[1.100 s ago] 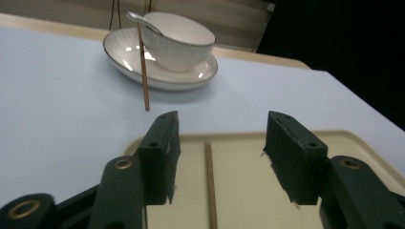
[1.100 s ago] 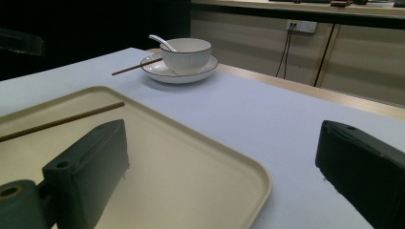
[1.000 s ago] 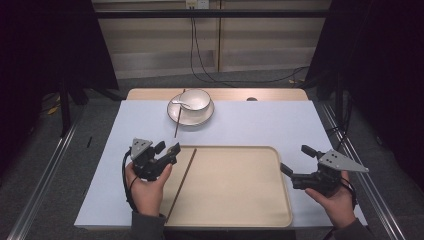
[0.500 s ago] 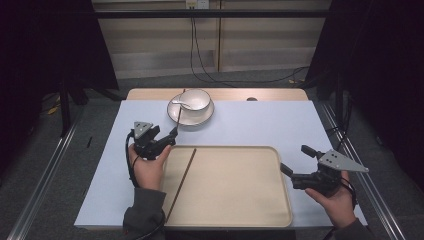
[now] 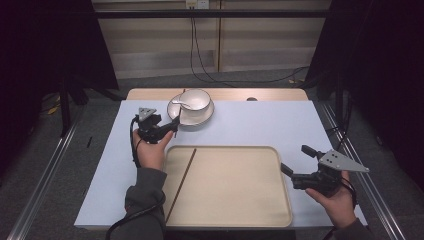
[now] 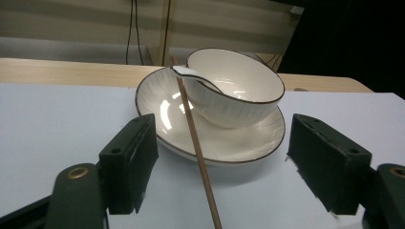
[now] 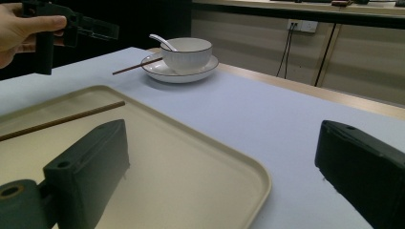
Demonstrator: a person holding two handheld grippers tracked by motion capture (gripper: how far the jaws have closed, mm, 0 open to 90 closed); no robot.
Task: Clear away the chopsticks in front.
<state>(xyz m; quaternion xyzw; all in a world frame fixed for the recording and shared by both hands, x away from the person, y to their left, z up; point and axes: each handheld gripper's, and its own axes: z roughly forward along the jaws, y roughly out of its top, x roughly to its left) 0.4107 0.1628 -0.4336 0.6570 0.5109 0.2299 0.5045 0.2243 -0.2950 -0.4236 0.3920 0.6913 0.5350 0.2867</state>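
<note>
Table (image 5: 260,125) — 2 chopsticks (image 5: 181,184), 1 bowl (image 5: 195,100), 1 tray (image 5: 235,187)

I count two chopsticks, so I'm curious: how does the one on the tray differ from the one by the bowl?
The chopstick on the tray lies flat inside the beige tray; the chopstick on the plate leans tilted on the plate. The first has no hand-held gripper near; the second lies between the left hand-held gripper's open, just-widened jaws. Both are thin, brown sticks.
</note>
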